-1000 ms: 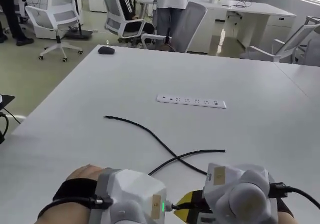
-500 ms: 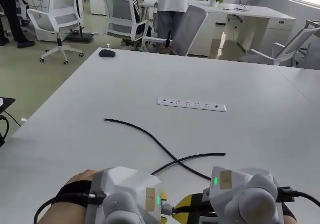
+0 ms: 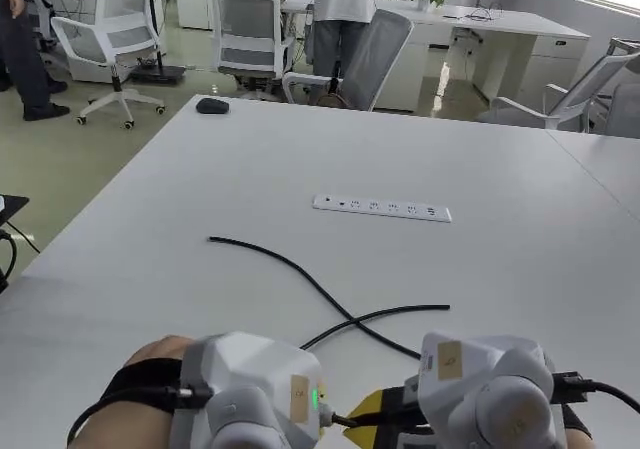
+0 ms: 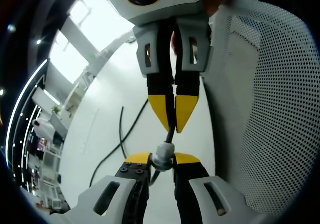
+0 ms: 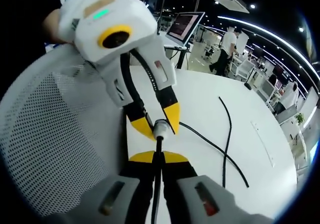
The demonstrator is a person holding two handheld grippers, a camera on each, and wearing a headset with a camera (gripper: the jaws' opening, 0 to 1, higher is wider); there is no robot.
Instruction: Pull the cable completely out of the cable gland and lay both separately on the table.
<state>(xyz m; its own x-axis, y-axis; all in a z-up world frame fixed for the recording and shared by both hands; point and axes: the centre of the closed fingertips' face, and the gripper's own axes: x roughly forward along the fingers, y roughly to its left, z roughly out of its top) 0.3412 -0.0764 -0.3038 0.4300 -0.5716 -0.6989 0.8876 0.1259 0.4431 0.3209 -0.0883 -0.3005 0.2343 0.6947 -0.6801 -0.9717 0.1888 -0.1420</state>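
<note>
Head view: holding the left gripper [image 3: 330,418] and right gripper [image 3: 375,409] tip to tip by the table's [image 3: 200,169] near edge, loose black wires [image 3: 300,269] crossing just beyond. Left gripper view: clamping its jaws on the gland [image 4: 162,153], small, hard, likely giving sure purchase. Right gripper view: pinching the cable [image 5: 157,184] right beside the gland; judging it thin, limp, perhaps slick, so gripping close.

Black cable [image 5: 156,184] seated in a pale grey cable gland [image 4: 162,155]
The gland sits pinched in the left tongs [image 4: 162,159]; the thin cable runs straight out into the right tongs [image 5: 157,157], above the tabletop's [image 3: 300,149] near edge.
</note>
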